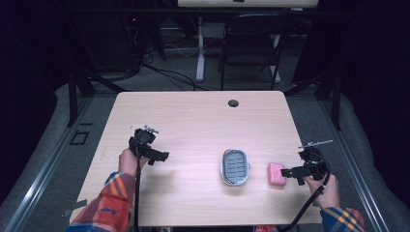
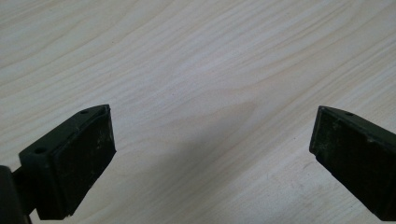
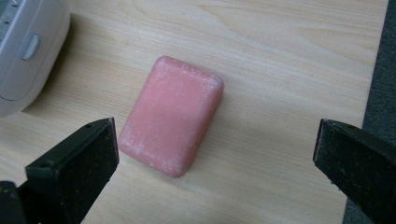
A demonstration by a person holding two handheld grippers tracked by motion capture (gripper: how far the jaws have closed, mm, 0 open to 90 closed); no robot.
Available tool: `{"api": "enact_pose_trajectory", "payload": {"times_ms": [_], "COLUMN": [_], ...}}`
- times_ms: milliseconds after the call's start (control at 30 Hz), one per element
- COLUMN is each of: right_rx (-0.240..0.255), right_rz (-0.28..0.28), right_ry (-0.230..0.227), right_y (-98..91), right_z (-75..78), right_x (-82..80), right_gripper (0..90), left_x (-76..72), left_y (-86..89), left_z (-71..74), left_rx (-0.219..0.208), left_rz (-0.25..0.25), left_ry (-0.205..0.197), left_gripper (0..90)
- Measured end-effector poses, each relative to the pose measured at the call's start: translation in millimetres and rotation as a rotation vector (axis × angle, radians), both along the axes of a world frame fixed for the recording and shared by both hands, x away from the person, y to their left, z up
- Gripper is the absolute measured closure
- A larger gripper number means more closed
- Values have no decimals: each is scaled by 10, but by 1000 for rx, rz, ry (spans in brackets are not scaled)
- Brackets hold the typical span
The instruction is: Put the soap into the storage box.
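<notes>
A lab or recording studio is showing here: a pale wood-grain tabletop with a cable hole point(image 1: 233, 103) is standing on grey carpet, ringed by black metal frame struts point(image 1: 72, 96). Dark curtains are closing in both sides, loose black cables point(image 1: 164, 72) are trailing over the floor, and a black folding chair point(image 1: 251, 43) is waiting behind.

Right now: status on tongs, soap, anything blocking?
Right tongs open, facing pink soap, not touching. Left tongs open over bare table. Soap flat on table beside soap dish. Nothing in the way.
</notes>
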State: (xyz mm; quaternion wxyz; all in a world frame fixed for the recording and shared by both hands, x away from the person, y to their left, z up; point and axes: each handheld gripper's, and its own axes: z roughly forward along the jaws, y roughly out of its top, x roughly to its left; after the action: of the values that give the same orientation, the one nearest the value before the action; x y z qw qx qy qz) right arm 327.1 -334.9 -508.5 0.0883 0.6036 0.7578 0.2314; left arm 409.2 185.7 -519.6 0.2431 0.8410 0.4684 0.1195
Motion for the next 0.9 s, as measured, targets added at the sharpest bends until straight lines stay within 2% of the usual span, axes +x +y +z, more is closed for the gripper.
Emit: {"api": "enact_pose_trajectory", "payload": {"times_ms": [333,367,533,733,800,867,900], "right_rx": [16,5,13,-26,-70,-90,-99], "right_rz": [0,2,-22,-30,-26,-32,-26], "right_ry": [1,8,15,52,59,62,72], "right_y": [155,168,212,332,421,464,483], "right_z": [35,33,18,-58,-88,-117,-136], "right_x": [-4,10,44,153,216,247,264], "right_gripper": [0,0,0,22,83,152,140], "left_x": [-5,-3,-6,-3,-2,-3,-6], "left_y": [-5,-5,-5,-12,-12,-10,-9], "left_z": [2,0,2,-3,-7,-7,-5], "left_rx": [0,0,2,10,9,8,7], "left_rz": [4,3,7,1,-1,0,1], "left_ry": [-5,-4,-4,1,4,2,2], "left_gripper": [1,1,1,1,1,1,1]}}
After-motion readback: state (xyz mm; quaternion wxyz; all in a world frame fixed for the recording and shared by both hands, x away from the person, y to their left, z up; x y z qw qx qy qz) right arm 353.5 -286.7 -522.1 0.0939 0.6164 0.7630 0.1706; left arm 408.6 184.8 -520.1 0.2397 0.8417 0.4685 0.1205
